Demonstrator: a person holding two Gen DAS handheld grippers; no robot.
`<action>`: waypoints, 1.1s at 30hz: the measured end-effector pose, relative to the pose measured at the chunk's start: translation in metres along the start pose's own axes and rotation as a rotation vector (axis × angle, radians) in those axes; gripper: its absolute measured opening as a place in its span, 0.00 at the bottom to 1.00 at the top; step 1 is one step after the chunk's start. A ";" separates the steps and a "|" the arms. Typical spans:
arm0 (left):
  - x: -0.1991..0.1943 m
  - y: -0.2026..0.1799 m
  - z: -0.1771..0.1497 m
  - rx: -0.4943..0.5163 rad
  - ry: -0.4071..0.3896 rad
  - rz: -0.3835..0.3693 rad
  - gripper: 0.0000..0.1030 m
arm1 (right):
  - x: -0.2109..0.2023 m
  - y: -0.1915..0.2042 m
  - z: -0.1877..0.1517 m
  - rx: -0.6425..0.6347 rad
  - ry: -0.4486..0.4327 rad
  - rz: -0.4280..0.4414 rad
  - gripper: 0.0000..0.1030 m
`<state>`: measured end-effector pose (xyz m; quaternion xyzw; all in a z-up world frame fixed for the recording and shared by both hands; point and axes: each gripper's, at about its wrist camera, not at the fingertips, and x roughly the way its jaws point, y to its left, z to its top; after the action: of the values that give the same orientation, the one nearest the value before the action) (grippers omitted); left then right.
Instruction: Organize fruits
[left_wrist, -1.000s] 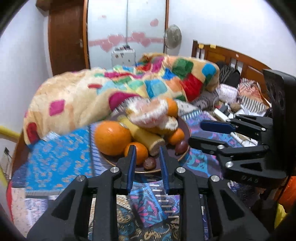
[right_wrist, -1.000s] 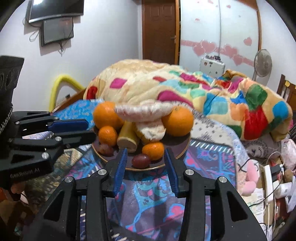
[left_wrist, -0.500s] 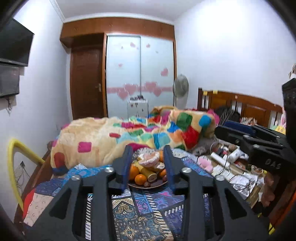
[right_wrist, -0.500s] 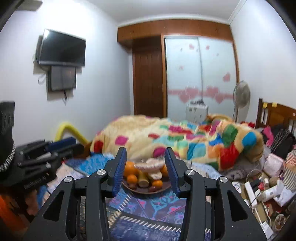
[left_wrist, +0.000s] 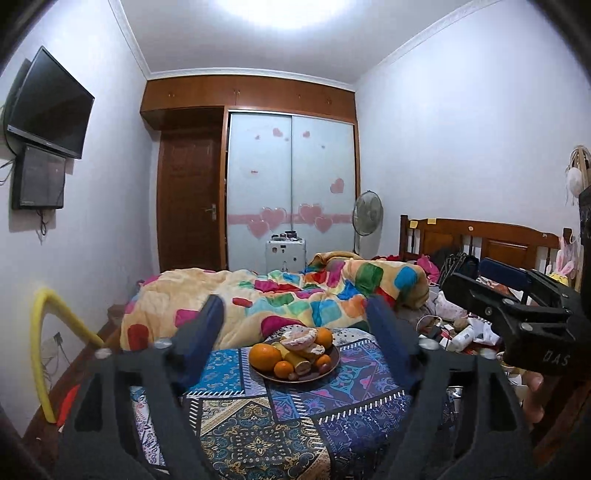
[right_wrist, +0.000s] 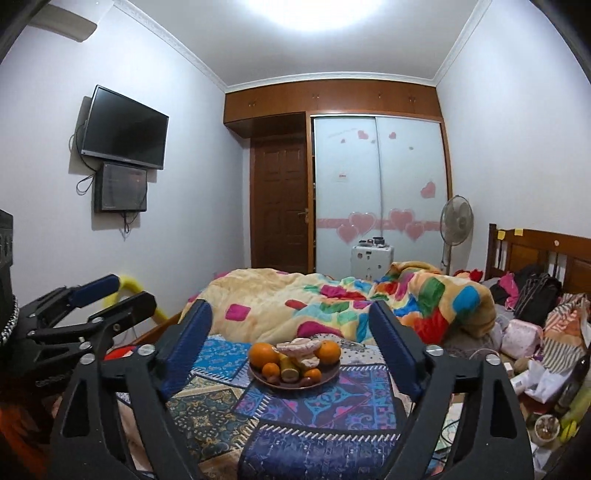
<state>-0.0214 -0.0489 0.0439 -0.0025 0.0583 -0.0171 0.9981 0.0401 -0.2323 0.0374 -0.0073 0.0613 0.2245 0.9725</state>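
A brown plate (left_wrist: 330, 369) of fruit sits on a patterned cloth on the bed, seen in both views. It holds a large orange (left_wrist: 265, 355), a second orange (left_wrist: 324, 336), small tangerines (left_wrist: 283, 368), a banana (left_wrist: 295, 360) and a pale wrapped piece on top (left_wrist: 297, 335). The plate also shows in the right wrist view (right_wrist: 330, 373). My left gripper (left_wrist: 295, 317) is open and empty, well back from the plate. My right gripper (right_wrist: 290, 321) is open and empty, also well back. Each gripper shows at the edge of the other's view.
A colourful blanket (left_wrist: 295, 295) is heaped behind the plate. Clutter, bags and bottles (right_wrist: 532, 354) lie to the right by the wooden headboard (left_wrist: 480, 240). A yellow tube (left_wrist: 48, 332) stands at the left. A wardrobe, door, fan and wall TV are at the back.
Both grippers have pulled far back and up from the plate, and both have opened wider. The fruit on the plate has not moved.
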 end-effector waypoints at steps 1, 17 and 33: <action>-0.003 0.000 0.000 -0.003 -0.006 0.006 0.91 | -0.002 0.000 -0.001 0.003 -0.001 -0.003 0.91; -0.010 0.002 -0.008 -0.013 -0.005 0.039 0.99 | -0.013 -0.001 -0.010 0.023 -0.012 -0.031 1.00; -0.007 0.003 -0.008 -0.023 0.015 0.033 1.00 | -0.014 0.001 -0.011 0.026 -0.011 -0.027 1.00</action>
<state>-0.0293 -0.0456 0.0369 -0.0129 0.0660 0.0002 0.9977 0.0262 -0.2381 0.0281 0.0060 0.0588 0.2108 0.9757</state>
